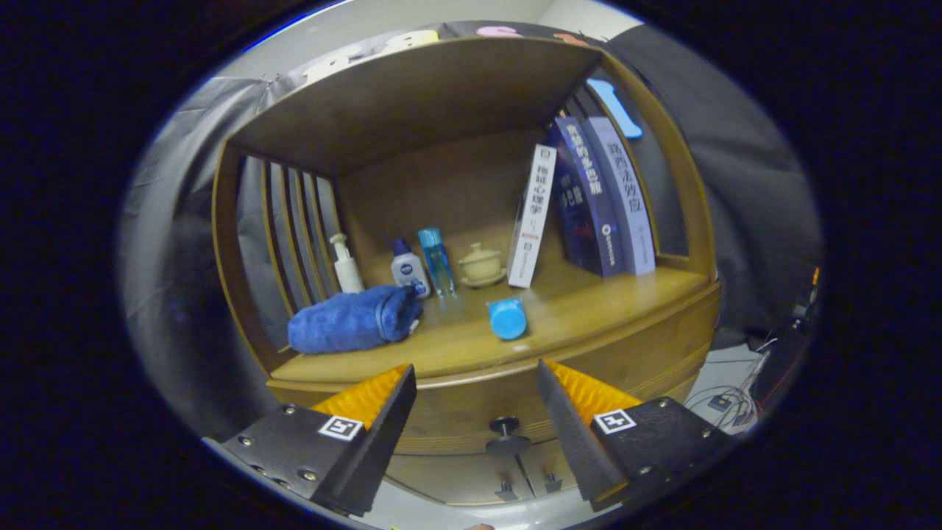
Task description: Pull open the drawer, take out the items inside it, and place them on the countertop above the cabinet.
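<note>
Hovering in front of the cabinet (662,346) with the gripper (475,366), the 2 fingers standing wide apart and clamping on nothing. Facing the drawer (464,416) in the lower middle of the picture, its front sitting flush with the cabinet, so judging it as closed. Seeing its round knob (506,434) lower than the fingertips, under the gap between them and a little nearer to the right finger, its stem pointing straight out toward the camera.

Finding above it, beyond the fingers, the countertop (589,309) carrying a rolled blue towel (353,320) at the centre left, a blue cup (508,318) lying on its side in the middle, 3 bottles (436,259) and some books (581,199) behind.

Fitting 2 stages equally: a closed drawer hiding its things inside, or a drawer closed again, with the towel and cup being its former contents. Not telling which from this moment.
</note>
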